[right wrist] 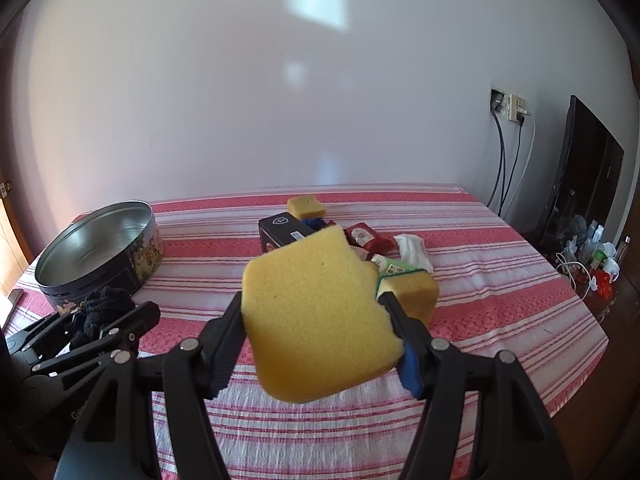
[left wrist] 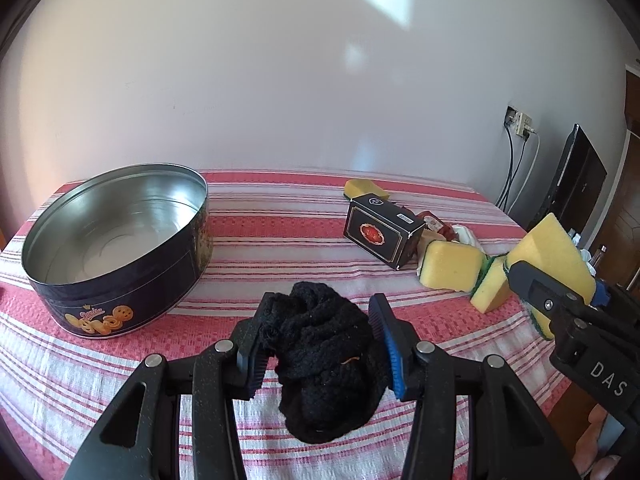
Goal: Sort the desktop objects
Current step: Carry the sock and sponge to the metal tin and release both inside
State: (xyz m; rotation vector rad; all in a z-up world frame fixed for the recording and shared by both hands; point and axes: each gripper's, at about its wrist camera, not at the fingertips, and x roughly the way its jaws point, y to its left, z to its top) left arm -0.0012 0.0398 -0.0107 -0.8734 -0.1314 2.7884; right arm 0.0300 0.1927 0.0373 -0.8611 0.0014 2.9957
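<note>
Sponges and a black knit thing, that's what I've got in hand right now. My left gripper [left wrist: 320,344] is clamped on a bunched-up black knitted cloth [left wrist: 324,360], which hangs down below the pads, clear of the tablecloth as far as I can tell. My right gripper [right wrist: 316,336] is squeezing a big yellow sponge [right wrist: 316,312] by its two sides, held up above the table; from the left wrist camera you can see the same sponge [left wrist: 548,256] has a green scrub layer on its underside.

Moving outward: just behind the held sponge there's a small pile on the red-and-white striped tablecloth [left wrist: 280,232]. It has two more yellow sponges [left wrist: 452,264] lying side by side with green between them, a black box [left wrist: 380,236] with a red emblem, tilted against the rest, some red sachets [right wrist: 366,236], a white wrapped packet [right wrist: 412,248] and another yellow sponge [right wrist: 306,206] at the far end.

Off to the left of the table sits the round cookie tin [left wrist: 116,248], lid off, shiny bare metal inside, well apart from the pile. Wall socket with cables [right wrist: 508,108] is on the right, beside a dark screen [right wrist: 588,172].
</note>
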